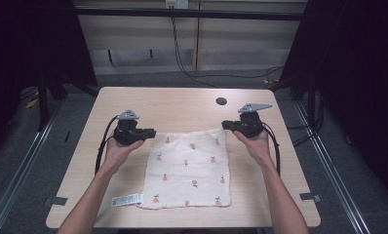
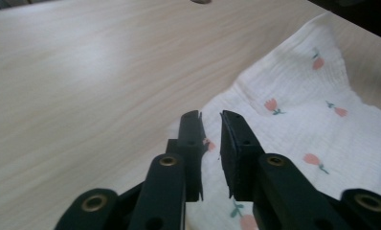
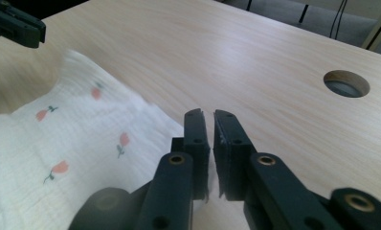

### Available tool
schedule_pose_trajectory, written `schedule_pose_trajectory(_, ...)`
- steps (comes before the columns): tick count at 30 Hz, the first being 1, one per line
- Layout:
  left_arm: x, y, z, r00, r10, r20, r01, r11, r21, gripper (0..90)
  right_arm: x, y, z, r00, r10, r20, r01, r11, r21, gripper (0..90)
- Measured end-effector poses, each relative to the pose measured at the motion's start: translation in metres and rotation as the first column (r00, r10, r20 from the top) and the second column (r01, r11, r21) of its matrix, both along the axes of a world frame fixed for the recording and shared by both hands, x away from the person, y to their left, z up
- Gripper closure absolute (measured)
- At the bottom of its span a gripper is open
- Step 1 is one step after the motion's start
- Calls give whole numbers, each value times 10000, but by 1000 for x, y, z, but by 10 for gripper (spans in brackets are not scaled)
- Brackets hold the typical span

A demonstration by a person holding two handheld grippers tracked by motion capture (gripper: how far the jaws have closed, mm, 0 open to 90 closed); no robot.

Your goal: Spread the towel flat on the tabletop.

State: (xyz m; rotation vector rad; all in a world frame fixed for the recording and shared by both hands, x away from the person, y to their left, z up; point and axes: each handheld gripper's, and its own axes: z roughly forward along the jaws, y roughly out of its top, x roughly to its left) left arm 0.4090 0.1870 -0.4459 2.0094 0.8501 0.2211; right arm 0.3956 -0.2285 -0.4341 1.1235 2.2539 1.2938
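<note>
A cream cloth (image 1: 189, 165) printed with small pink flowers lies flat on the wooden table (image 1: 182, 102). My left gripper (image 1: 150, 132) sits at the cloth's far left corner. In the left gripper view its jaws (image 2: 211, 117) stand slightly apart just above the cloth (image 2: 298, 124), with nothing pinched between the pads. My right gripper (image 1: 226, 125) is at the far right corner. Its jaws (image 3: 208, 115) show a narrow gap over the cloth's edge (image 3: 59, 139), the pads not pressing on the fabric. The left gripper (image 3: 16, 26) appears across the cloth in the right gripper view.
A round cable hole (image 1: 221, 101) lies in the table behind the right gripper and appears as the hole (image 3: 346, 83) in the right gripper view. A white label (image 1: 126, 200) sticks out from the cloth's near left corner. Dark curtains and floor rails flank the table.
</note>
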Motion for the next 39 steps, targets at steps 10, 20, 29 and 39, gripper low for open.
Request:
schedule_pose_trajectory(10, -9, 21, -2, 9998, 47, -201, -44, 9999, 156, 689, -15, -2, 8, 9999, 107, 88, -105, 9996, -258, 749)
schedule_pose_trajectory(20, -37, 18, 11, 9990, -435, 53, 433, 9984, 366, 641, -51, 2, -2, 9942, 802, -719, -833, 9957, -411, 655)
schedule_pose_trajectory(29, -79, 24, 3, 9914, -1309, 24, 1297, 9849, 1147, 631, -105, 20, -19, 9761, 1513, -1563, -1657, 9826, -838, 618)
schedule_pose_trajectory(39, -121, 18, -18, 9748, -2159, -567, 2214, 9676, 1213, 584, -135, 36, -50, 9585, 2039, -1992, -2368, 9585, -1587, 611)
